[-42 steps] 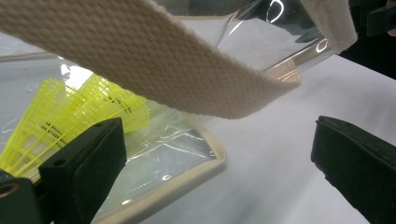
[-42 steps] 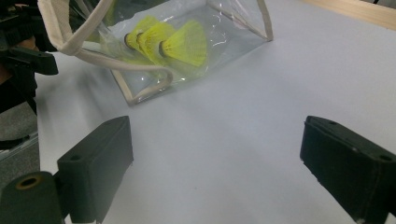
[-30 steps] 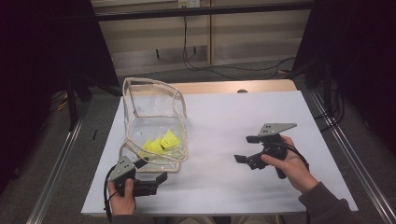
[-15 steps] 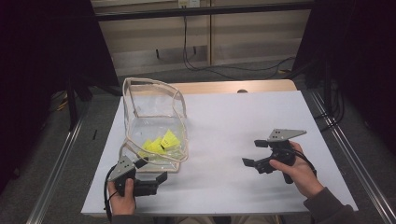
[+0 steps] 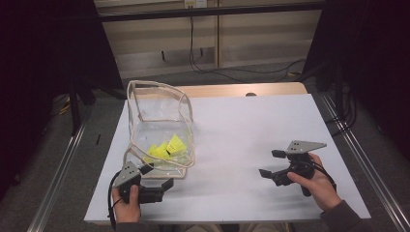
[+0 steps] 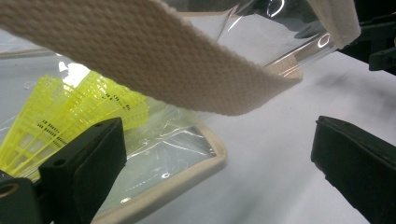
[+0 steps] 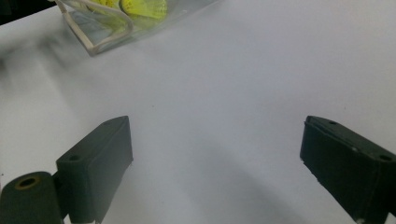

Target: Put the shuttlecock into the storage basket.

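A lab-like recording booth: a white board (image 5: 251, 145) on a wooden table (image 5: 227, 90), flanked by metal rails (image 5: 58, 179), dark curtains (image 5: 43, 72), and loose cables (image 5: 232, 75) on the floor.

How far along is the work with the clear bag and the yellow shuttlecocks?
Looks done: the shuttlecocks already lie inside the bag. In hand: the left gripper sits at the bag's near edge, jaws open under the strap, gripping nothing. The right gripper hovers open over the bare table, apart from the bag. Left, probably: taking hold of the strap or bag, not yet begun.
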`<state>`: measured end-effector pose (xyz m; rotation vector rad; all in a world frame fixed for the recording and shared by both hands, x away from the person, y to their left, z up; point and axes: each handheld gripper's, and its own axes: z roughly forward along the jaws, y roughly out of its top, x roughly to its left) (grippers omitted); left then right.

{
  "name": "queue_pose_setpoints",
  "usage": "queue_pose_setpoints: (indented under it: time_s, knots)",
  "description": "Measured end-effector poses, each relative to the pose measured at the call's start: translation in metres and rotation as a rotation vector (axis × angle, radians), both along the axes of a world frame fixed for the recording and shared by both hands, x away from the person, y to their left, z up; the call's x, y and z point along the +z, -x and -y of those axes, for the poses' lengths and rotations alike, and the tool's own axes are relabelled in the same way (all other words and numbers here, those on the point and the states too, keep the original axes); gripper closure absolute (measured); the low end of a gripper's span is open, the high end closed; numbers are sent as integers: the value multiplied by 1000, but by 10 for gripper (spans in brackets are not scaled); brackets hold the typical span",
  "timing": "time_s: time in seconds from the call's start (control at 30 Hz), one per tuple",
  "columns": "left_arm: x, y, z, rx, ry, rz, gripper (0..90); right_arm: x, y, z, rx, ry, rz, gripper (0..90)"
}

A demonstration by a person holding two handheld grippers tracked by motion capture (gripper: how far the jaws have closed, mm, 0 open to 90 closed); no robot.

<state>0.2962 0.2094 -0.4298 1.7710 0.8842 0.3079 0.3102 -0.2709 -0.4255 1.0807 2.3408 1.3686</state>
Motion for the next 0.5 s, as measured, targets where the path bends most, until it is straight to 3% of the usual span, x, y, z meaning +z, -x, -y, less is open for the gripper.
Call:
queue_pose_setpoints:
  time_s: [0.5]
  knots:
    - [0, 0, -1, 8, -8, -1, 34, -19, 18, 28, -55, -6, 8, 83]
